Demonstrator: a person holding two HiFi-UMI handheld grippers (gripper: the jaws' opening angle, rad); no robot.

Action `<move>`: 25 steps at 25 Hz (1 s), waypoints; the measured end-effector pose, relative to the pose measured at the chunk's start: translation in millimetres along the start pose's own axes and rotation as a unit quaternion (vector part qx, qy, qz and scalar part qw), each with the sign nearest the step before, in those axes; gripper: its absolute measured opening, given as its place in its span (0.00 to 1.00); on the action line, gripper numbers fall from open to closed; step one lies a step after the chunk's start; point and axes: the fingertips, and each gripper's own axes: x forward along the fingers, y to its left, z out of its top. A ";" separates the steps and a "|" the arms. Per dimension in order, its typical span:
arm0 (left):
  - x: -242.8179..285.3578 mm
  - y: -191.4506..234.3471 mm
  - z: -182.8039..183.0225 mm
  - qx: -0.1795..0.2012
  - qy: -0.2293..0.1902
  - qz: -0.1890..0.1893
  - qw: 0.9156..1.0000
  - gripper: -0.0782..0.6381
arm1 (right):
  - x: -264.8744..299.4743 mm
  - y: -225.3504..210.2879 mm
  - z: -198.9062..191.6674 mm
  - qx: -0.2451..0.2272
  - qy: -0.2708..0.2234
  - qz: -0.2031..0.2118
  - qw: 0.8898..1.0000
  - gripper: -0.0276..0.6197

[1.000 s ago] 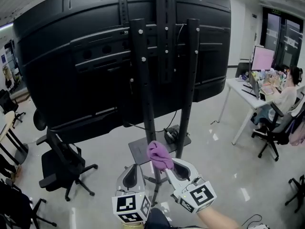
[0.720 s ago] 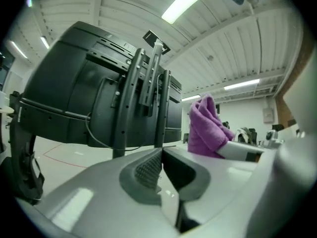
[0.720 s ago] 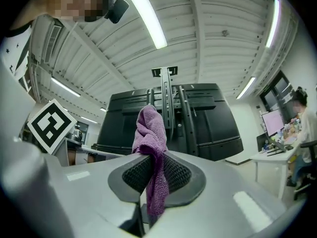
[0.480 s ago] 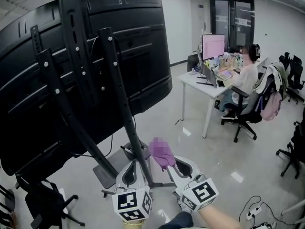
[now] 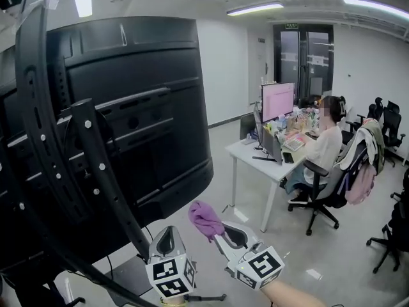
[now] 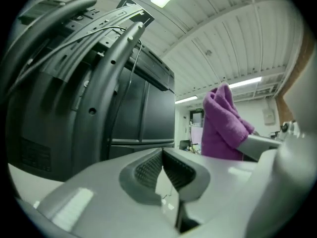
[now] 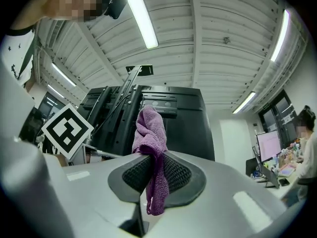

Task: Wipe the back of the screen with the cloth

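Right hand-held gripper (image 7: 151, 163) clamped on the purple cloth (image 7: 150, 133); the cloth is bunched above the jaws with a tail hanging below them, held in the air low in the head view, near the black back of the screen (image 5: 137, 117) but not touching it. Left hand-held gripper (image 6: 161, 155) just beside the right one, jaws together at the tips with nothing between them. Screen back fills the left of the head view with its mounting rails (image 5: 35, 126) slanting across; off right, a person (image 5: 327, 147) sits at a white counter (image 5: 250, 153).
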 end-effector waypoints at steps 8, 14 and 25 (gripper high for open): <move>89.7 0.4 18.9 -0.010 -0.002 0.030 0.999 0.12 | 104.4 -94.7 98.5 -0.103 -0.080 0.054 0.990 0.11; 118.7 12.2 28.0 0.006 0.009 0.049 0.999 0.12 | 183.1 -142.8 214.2 -0.247 -0.140 0.040 0.958 0.11; 117.8 50.3 35.8 0.003 0.000 0.144 0.990 0.12 | 319.6 -185.0 370.8 -0.449 -0.201 -0.056 0.869 0.11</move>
